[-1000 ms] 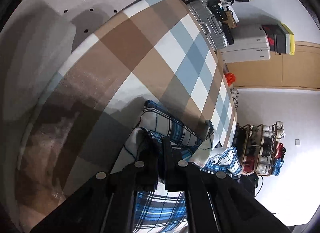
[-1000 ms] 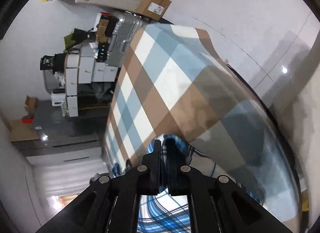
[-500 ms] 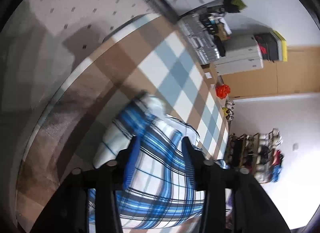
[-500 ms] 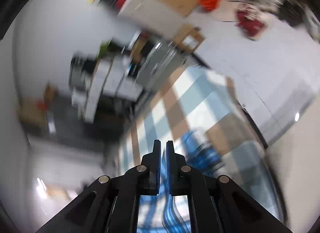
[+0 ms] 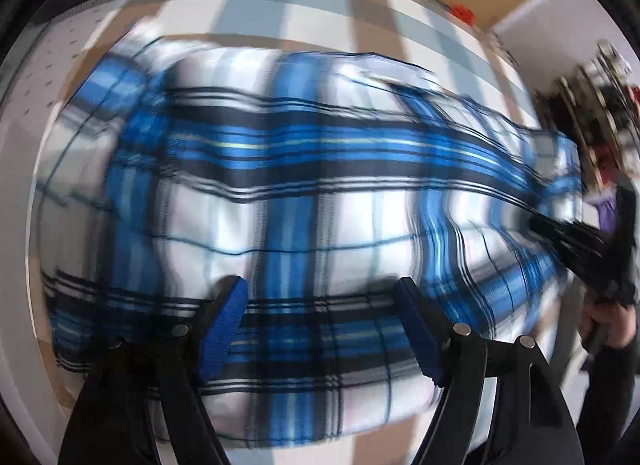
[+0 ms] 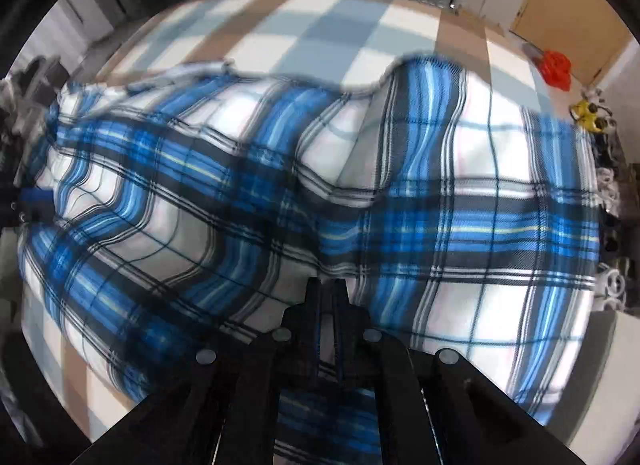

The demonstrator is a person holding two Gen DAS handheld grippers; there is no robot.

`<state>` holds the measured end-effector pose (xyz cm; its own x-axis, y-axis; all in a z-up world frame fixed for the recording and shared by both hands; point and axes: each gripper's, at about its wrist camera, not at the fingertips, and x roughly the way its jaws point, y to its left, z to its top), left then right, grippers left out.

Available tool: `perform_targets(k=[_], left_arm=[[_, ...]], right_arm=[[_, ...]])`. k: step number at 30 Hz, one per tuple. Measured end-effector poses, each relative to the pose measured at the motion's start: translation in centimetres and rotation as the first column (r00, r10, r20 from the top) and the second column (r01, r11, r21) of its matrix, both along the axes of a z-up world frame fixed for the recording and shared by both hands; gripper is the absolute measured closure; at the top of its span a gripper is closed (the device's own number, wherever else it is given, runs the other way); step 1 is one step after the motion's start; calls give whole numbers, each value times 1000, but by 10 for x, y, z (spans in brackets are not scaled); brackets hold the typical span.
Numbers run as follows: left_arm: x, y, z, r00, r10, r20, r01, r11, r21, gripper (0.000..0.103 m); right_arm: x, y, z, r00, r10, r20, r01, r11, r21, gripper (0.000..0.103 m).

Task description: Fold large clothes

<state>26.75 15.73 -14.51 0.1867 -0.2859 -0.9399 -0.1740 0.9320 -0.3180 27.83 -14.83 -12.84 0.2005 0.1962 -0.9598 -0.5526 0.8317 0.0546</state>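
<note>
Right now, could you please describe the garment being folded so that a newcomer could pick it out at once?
Find the table with the big brown, pale blue and white checked tablecloth. Spread across most of it lies the plaid shirt. Its finer pattern of bright blue bands, black lines and thin yellow stripes on white sets it apart from the muted cloth beneath.

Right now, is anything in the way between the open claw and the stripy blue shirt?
No, nothing visible. The left claw hangs right over the blue plaid shirt, its jaws opening with only cloth below them. The right claw is already pinched shut on the same shirt.
</note>
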Motion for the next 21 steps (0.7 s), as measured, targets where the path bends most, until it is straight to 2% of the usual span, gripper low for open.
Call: perform_targets(k=[2,3,4,6,8,9,11,12,13,14,15,17,18,19,20,21], left_arm=[[-2,11,-4,1000,21,-13,-21,999,-29,31],[-5,14,1,1000,26,-17,-26,1000,-11,31],[-9,16,9,1000,21,-7,-21,1000,4,31],[-21,12,30,999,-10,52,8,1000,22,31],[-35,1,53,988,-68,137,66,998,18,31],[-40,-3,57,984,-84,155,84,996,8,31],[-43,-15,54,978,-134,159,139,990,-21,31],[-43,-16,46,979,-145,146,151,988,-29,31],[-42,-20,33,981,-148,121,154,987,-44,31],[-39,-20,22,985,-141,99,147,987,-60,31],[-37,-19,10,990,-123,72,128,989,-76,31],[-38,-10,-12,997,-77,24,79,993,-82,31],[-41,-6,-18,998,-60,29,62,995,-80,33],[-44,-5,-15,995,-67,68,71,996,-59,31],[-44,-6,-17,995,-83,55,84,996,-13,32],[-45,-8,-16,992,-113,62,112,994,12,32]], right_arm=[[-1,-10,5,999,-42,-5,42,999,-15,98],[-3,-16,13,996,-86,7,86,996,-19,98],[-9,-21,29,994,-105,32,105,994,26,98],[-30,-20,64,993,-82,90,68,987,149,98],[-59,-7,90,991,-12,130,-17,976,218,98],[-74,2,97,990,29,134,-62,967,246,96],[-99,30,94,991,87,99,-111,958,265,85],[-103,40,88,992,100,74,-116,957,265,56],[-105,51,80,994,96,61,-109,959,261,16],[-106,59,73,994,76,78,-94,960,262,9],[-110,66,62,994,64,92,-86,964,251,10],[-106,75,34,997,42,63,-50,989,136,11],[-104,77,21,998,40,43,-44,994,98,12],[-106,80,10,998,44,43,-47,998,51,12],[-111,81,-4,997,52,65,-51,998,-23,12],[-113,80,-4,994,60,91,-59,998,-19,12]])
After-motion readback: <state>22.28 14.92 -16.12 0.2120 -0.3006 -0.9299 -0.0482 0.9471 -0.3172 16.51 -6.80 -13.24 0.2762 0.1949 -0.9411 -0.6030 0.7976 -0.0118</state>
